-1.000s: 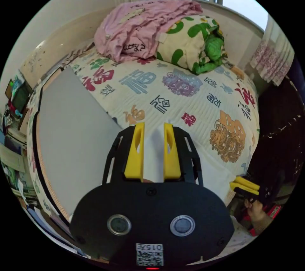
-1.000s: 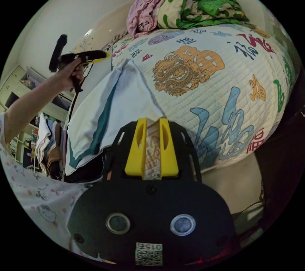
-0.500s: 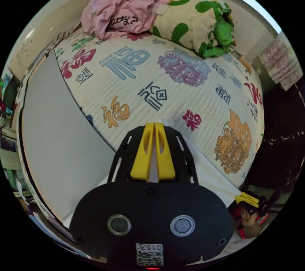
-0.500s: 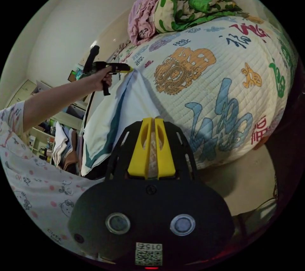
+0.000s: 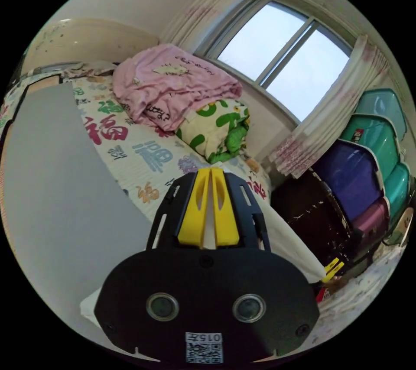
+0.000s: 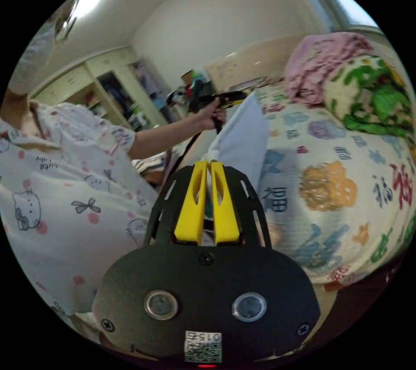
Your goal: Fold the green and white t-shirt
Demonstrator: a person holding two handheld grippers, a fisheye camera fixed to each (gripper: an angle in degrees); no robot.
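1. In the left gripper view the left gripper (image 5: 210, 205) has its yellow fingers (image 5: 193, 209) drawn nearly together, with a thin strip of white cloth pinched between them.
2. That cloth is the green and white t-shirt (image 5: 60, 179), lifted above the bed (image 5: 130, 144); here it reads as a plain pale sheet, its lower edge cut off behind the gripper's black body.
3. The shirt's top edge runs from those fingers down to the right gripper (image 5: 333, 267), small and partly hidden near the frame's lower right.
4. In the right gripper view the right gripper (image 6: 207, 207) also has its fingers (image 6: 191, 209) closed on cloth, with a sliver of green showing in the narrow gap.
5. The shirt (image 6: 242, 144) stretches from there up to the left gripper (image 6: 229, 99), held in a hand (image 6: 212, 112); motion blur softens its edge.
6. A pink blanket (image 5: 173, 84) and a green-patterned quilt (image 5: 216, 127) are piled at the far end of the bed.
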